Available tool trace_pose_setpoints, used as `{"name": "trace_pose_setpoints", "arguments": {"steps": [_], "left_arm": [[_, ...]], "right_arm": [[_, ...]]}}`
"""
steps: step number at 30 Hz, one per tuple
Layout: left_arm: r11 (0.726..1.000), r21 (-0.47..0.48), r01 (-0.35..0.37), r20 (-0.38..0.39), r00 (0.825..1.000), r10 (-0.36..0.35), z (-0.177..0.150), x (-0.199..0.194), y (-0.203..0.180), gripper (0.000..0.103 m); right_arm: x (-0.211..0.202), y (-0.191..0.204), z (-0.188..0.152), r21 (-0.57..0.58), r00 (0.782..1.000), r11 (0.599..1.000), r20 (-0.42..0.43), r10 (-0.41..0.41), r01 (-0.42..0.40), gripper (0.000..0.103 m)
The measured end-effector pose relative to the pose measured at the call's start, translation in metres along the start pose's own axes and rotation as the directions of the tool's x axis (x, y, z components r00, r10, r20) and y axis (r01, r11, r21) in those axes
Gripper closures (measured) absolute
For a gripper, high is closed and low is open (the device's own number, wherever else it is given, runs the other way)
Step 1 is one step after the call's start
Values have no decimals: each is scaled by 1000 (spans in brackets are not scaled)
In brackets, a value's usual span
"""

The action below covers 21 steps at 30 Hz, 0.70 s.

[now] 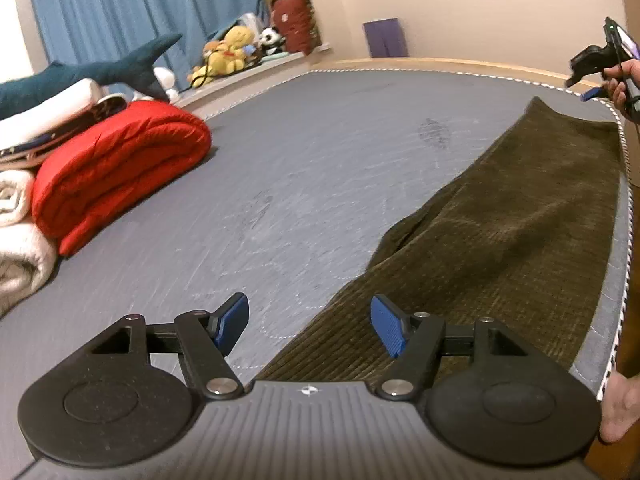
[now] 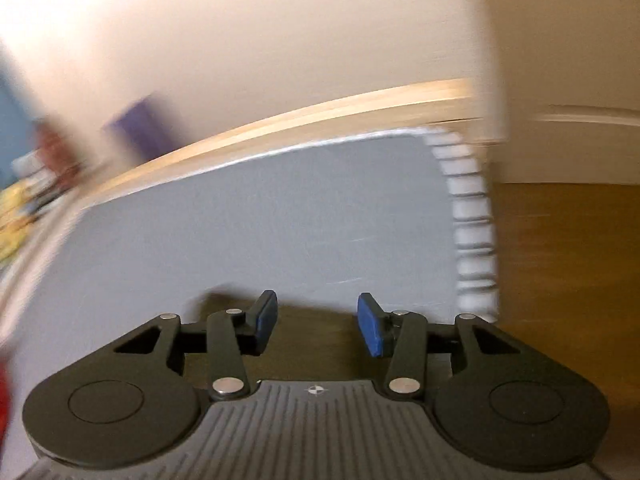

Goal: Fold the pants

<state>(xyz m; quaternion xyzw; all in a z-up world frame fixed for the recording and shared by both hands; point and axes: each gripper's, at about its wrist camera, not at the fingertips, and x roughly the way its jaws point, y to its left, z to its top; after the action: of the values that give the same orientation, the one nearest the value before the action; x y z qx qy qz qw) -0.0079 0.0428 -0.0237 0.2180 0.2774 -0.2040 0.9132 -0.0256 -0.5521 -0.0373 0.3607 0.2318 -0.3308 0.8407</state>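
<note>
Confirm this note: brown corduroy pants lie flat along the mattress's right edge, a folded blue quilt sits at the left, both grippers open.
One slip: the folded quilt is red, not blue, as the left wrist view shows. The pants, mattress and open left gripper and right gripper stand as noted.

Brown pants (image 1: 500, 240) lie flat on grey mattress (image 1: 280, 180).

Grey mattress (image 1: 320, 152), olive corduroy pants (image 1: 500, 248) flat along its right edge, red folded quilt (image 1: 120, 168), white blankets (image 1: 20, 248) at left.
</note>
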Motion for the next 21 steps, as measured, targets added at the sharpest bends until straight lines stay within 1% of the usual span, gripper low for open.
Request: {"name": "trace_pose_setpoints", "arguments": {"steps": [1, 2, 3, 4, 6, 8, 10, 12, 13, 14, 15, 16, 18, 19, 20, 21], "left_arm": [[1000, -14, -4, -9, 1000, 4, 0, 2, 2, 30], [999, -35, -9, -20, 1000, 9, 0, 4, 6, 30], [998, -60, -18, -34, 999, 16, 0, 6, 11, 30], [996, -85, -27, -47, 999, 23, -1, 8, 16, 30], [987, -155, -53, -79, 996, 41, -4, 11, 32, 30], [967, -239, -86, -114, 992, 60, -10, 14, 50, 30], [944, -302, -130, -145, 985, 89, -16, 14, 67, 30], [920, -348, -180, -176, 976, 125, -25, 15, 84, 30], [910, -364, -200, -189, 972, 138, -29, 15, 91, 30], [899, -379, -218, -202, 968, 150, -33, 15, 99, 30], [890, -393, -232, -214, 964, 158, -38, 14, 106, 30], [883, -403, -241, -222, 962, 162, -41, 14, 111, 30], [873, -418, -253, -231, 959, 167, -46, 10, 119, 30], [870, -424, -253, -230, 959, 167, -47, 9, 122, 30], [867, -431, -249, -228, 960, 162, -48, 8, 124, 30], [865, -438, -243, -225, 962, 156, -49, 6, 126, 30]], "right_arm": [[12, 15, -5, -39, 997, 997, -52, 57, -59, 55], [23, 27, -10, -70, 989, 992, -106, 101, -109, 54], [34, 38, -16, -91, 981, 986, -149, 123, -137, 54], [43, 46, -21, -106, 978, 984, -171, 121, -140, 54], [63, 61, -28, -119, 971, 983, -210, 110, -137, 52], [82, 70, -31, -117, 969, 986, -231, 86, -115, 49], [98, 75, -33, -114, 970, 991, -241, 35, -64, 47], [115, 81, -38, -112, 965, 994, -262, -27, -2, 47], [116, 82, -43, -121, 965, 993, -259, -42, 11, 47], [119, 88, -45, -156, 967, 987, -246, -73, 35, 61], [119, 97, -48, -206, 967, 976, -224, -123, 76, 76], [119, 103, -48, -226, 967, 969, -206, -152, 104, 97], [123, 100, -43, -157, 966, 980, -207, -154, 123, 98], [121, 99, -38, -112, 973, 986, -180, -146, 127, 98], [116, 96, -29, -56, 983, 990, -124, -137, 131, 99], [114, 91, -20, 4, 987, 990, -86, -138, 138, 99]]}}
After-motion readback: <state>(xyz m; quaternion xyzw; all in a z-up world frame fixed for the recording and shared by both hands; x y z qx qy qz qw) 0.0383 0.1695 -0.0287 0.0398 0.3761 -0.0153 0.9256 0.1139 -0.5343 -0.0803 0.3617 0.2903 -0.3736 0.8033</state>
